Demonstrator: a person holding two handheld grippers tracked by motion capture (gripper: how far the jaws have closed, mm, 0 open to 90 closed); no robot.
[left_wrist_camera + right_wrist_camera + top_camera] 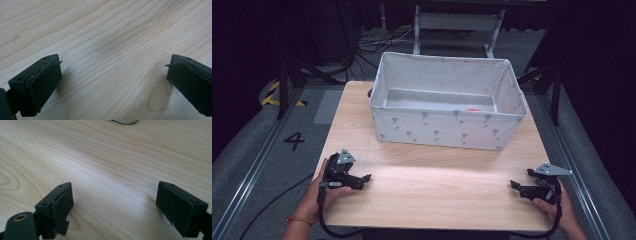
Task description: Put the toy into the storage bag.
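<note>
In the high view, a grey fabric box [447, 117] stands at the far middle of the wooden desk [432, 190], well apart from both tongs; the left tongs [366, 178] rest at the near left corner, the right tongs [515, 186] at the near right edge. In the left gripper view, the left tongs [113, 72] are spread over bare wood, pinching nothing. In the right gripper view, the right tongs [115, 197] are likewise spread wide and hold nothing, with a corner of the box [124, 121] at the top edge.

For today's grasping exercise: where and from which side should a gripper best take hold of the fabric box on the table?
Grip the fabric box by its thin upright rim, probably the near long wall, coming down from above with one of the jaws inside and one outside. The top is open and the walls stand upright, while the body looks too wide to span.
</note>
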